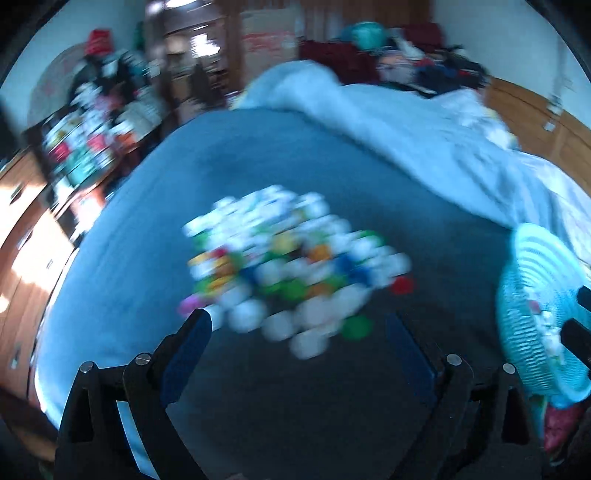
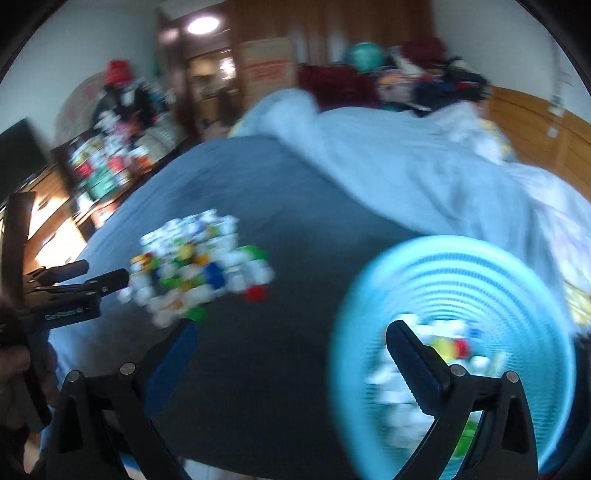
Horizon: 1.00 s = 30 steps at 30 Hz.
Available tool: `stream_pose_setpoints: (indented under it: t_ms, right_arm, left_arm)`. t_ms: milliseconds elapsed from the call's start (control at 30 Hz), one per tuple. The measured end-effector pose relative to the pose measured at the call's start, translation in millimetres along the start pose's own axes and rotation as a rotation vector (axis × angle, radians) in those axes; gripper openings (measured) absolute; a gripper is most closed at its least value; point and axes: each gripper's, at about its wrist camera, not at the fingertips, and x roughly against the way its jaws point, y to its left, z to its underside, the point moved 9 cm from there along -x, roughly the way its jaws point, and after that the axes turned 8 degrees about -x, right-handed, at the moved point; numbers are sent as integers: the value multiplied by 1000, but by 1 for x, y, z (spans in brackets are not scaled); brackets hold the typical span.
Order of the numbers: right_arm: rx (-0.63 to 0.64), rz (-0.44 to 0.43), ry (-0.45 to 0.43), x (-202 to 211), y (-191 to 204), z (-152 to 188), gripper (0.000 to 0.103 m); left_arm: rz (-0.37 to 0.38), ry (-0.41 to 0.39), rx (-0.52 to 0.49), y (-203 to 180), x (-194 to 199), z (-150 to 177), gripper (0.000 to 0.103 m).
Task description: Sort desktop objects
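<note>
Ahead of your fingers lies a bed under a dark blue cover (image 1: pixel 258 155), with a pale blue quilt (image 2: pixel 388 155) rumpled across its far right side. Beyond it you see a wooden wardrobe (image 2: pixel 332 22), a cardboard box (image 2: pixel 267 62) and heaped clothes (image 1: pixel 424 62). To your left stand cluttered shelves (image 1: pixel 92 140) and sunlit wooden drawers (image 1: pixel 26 236). A ceiling light (image 2: pixel 201 24) glows past the doorway.
</note>
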Motion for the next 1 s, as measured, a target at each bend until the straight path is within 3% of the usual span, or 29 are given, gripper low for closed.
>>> stream_pose_setpoints:
  t_ms: [167,367,667,733,1000]
  right_arm:
    - [56,-88,100,-50,61,34,103]
    - [69,-114,208,-104,103,76,103]
    - [67,-77,242,-141,116,93,103]
    - [54,-69,241,-147,114,93,103]
    - [56,-37,277,-166,111,106,103]
  left_arm:
    - [-106,79,115,74,-22,57,92]
    - [-162,156,176,124,-48,105,92]
    - [-142,218,197,144,-78,142,94]
    - [-150,200,192,145,-80,143,100]
    - [-154,184,193,144,-80,145,102]
